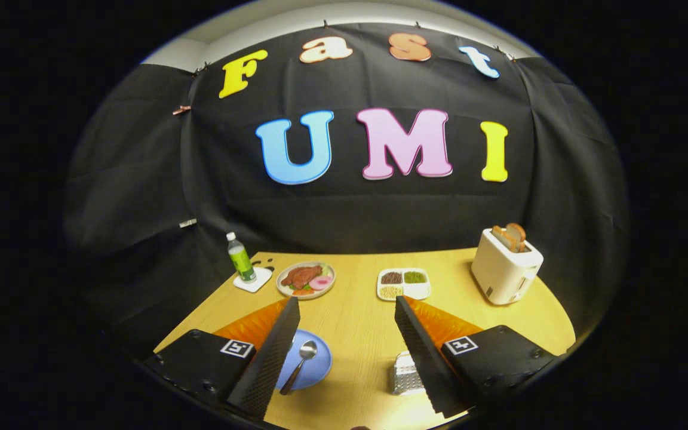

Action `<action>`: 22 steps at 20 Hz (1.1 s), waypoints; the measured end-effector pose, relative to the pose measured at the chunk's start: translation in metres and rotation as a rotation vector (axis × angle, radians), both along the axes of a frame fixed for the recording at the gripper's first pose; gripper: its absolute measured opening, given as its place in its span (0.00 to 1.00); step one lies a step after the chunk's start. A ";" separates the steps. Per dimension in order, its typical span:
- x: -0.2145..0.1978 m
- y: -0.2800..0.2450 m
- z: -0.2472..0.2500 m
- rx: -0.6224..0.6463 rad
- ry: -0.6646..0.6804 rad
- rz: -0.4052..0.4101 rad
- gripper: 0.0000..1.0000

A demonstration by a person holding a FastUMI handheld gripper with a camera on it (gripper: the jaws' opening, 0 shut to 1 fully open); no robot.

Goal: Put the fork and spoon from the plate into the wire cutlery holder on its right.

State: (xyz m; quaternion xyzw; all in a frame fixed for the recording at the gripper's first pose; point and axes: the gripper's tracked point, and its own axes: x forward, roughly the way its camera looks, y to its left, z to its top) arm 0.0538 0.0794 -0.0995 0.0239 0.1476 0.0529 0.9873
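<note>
A blue plate lies on the wooden table, partly hidden behind the left finger, with a metal spoon resting on it, bowl pointing away. No fork can be made out on the visible part of the plate. The wire cutlery holder stands to the plate's right, half covered by the right finger. My gripper hovers above the table, open, with its fingers wide apart and nothing between them. Plate and holder both sit between the fingers, low and close.
Beyond the fingers stand a plate of food, a divided white tray of grains, a white toaster with bread at the right, and a green bottle on a white coaster at the left. The table ends at the black cloth wall.
</note>
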 end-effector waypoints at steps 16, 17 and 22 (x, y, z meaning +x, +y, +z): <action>0.002 0.084 -0.185 -0.136 0.475 0.181 1.00; 0.003 0.088 -0.194 -0.146 0.494 0.188 1.00; 0.010 0.099 -0.228 -0.186 0.560 0.214 0.99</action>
